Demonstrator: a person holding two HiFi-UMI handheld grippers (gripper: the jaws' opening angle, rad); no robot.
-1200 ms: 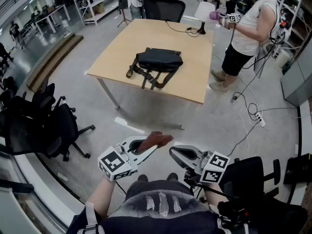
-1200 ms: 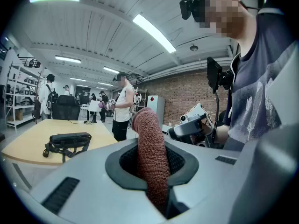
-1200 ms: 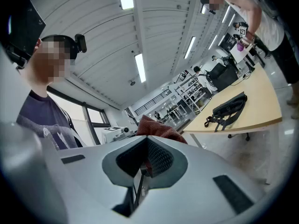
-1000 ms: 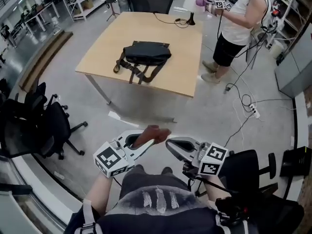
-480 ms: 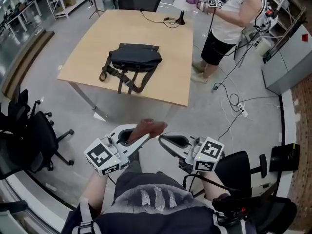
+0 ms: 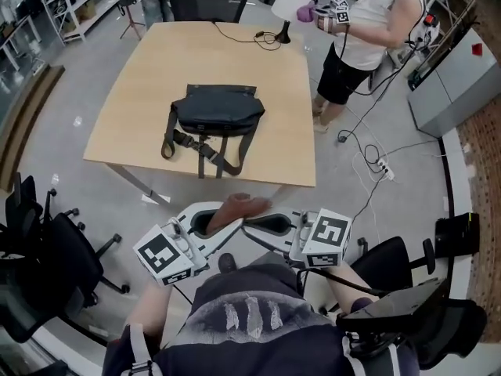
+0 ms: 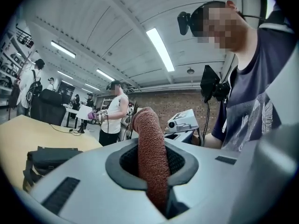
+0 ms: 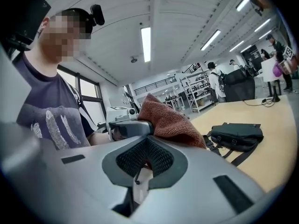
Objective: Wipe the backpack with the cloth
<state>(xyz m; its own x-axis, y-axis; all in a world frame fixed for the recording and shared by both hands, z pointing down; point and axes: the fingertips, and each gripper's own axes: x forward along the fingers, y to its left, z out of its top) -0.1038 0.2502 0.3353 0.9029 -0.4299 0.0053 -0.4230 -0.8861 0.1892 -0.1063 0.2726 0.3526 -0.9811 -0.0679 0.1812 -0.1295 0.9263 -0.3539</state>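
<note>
While the left tongs [image 6: 233,227] pinch the cloth [image 6: 237,207], the closed right tongs [image 6: 249,227] sit beside it, backpack [image 6: 217,110] well ahead.

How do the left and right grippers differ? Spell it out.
The left gripper is shut on the reddish-brown cloth; the right gripper is shut on nothing. In the head view the left gripper slants forward, while the right gripper lies crosswise, pointing at it. Both are grey and alike in build.

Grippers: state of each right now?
Left gripper: closed, holding the cloth.
Right gripper: closed, nothing between its jaws.
</note>
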